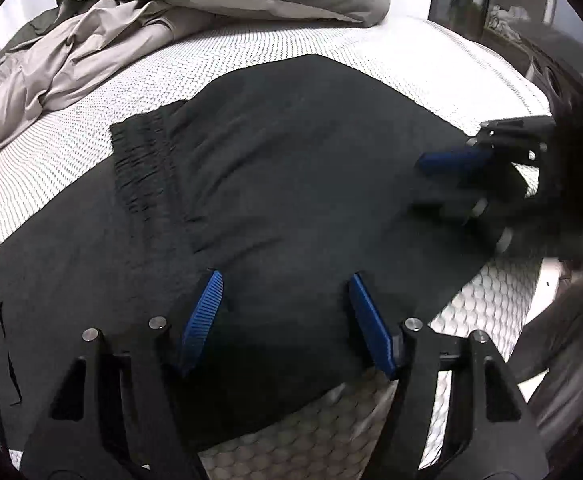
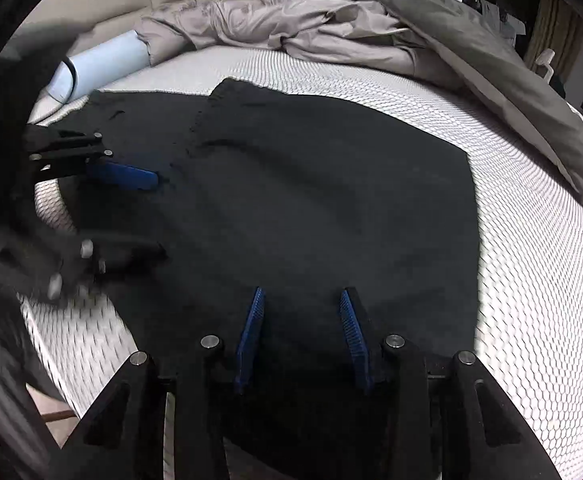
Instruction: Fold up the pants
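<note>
Black pants (image 1: 275, 184) lie folded flat on a white patterned mattress (image 1: 431, 56), with the gathered waistband (image 1: 147, 160) at the left. They also show in the right wrist view (image 2: 311, 208). My left gripper (image 1: 285, 284) is open just above the pants' near edge, holding nothing. My right gripper (image 2: 303, 298) is open over the near part of the pants, holding nothing. The right gripper also shows at the right of the left wrist view (image 1: 431, 184), over the pants' right edge. The left gripper shows at the left of the right wrist view (image 2: 159, 216).
A crumpled grey-beige duvet (image 1: 131, 36) lies across the far side of the mattress (image 2: 531, 280), also in the right wrist view (image 2: 371, 28). A light blue pillow (image 2: 99, 64) sits at the far left there. The mattress's near edge (image 1: 331, 432) runs below the pants.
</note>
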